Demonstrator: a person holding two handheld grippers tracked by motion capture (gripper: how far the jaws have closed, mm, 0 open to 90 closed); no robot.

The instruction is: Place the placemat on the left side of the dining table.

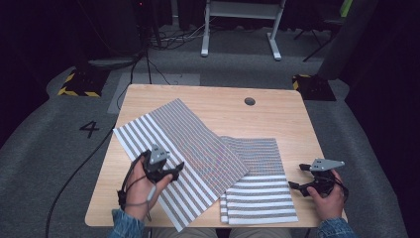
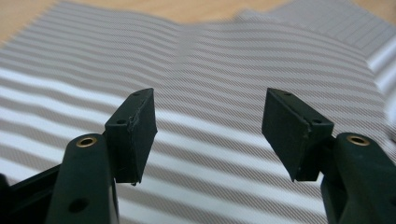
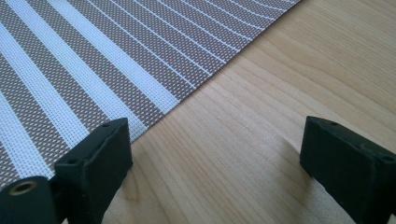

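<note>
Hovering over the upper striped mat (image 1: 183,148), left tool (image 1: 168,171) gapes, empty | right tool (image 1: 301,177) wide open beside lower mat (image 1: 260,191) on surface (image 1: 277,109) | step: approach | next: pinch an edge.

Your left gripper (image 1: 171,171) hovers over the upper striped mat (image 1: 183,148), which overlaps the lower mat (image 1: 260,193); your right gripper (image 1: 302,176) sits beside that one on the surface (image 1: 223,101).

— On the counter (image 1: 277,106)?
— Pale wood, round hole near far edge. Two striped mats: upper striped mat (image 1: 181,153) lying askew, overlapping lower striped mat (image 1: 260,186) toward near right.
</note>
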